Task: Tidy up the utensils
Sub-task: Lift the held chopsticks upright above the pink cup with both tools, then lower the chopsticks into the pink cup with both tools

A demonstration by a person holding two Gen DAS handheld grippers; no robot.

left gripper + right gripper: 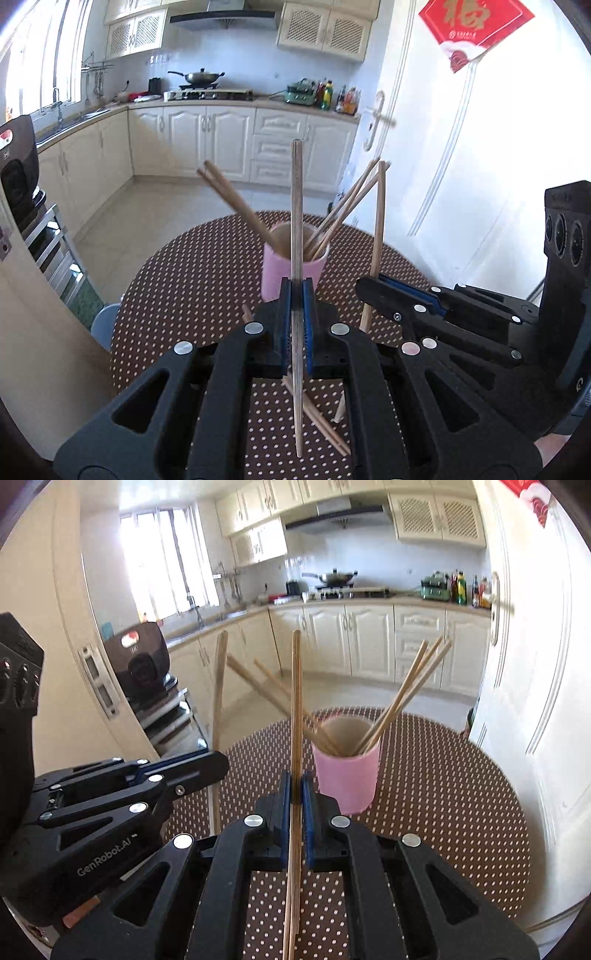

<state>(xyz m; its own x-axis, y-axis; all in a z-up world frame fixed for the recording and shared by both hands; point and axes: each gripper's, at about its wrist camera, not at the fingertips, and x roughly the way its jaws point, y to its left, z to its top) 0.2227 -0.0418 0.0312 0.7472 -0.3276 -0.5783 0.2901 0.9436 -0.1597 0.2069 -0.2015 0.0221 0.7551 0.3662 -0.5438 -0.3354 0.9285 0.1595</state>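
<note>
Upright, chopstick (296, 221) clamped in left tool (296, 295), pink cup (291, 269) beyond

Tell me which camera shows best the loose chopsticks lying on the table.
The left wrist view: two loose chopsticks lie on the dotted table under the left gripper. In the right wrist view I cannot find them.

Each wrist camera sits close behind its own tongs, looking forward and slightly down across the dotted counter (192, 266) toward the kitchen cabinets. Both share the pink cup (293, 273), seen near, and each other's tongs.
</note>
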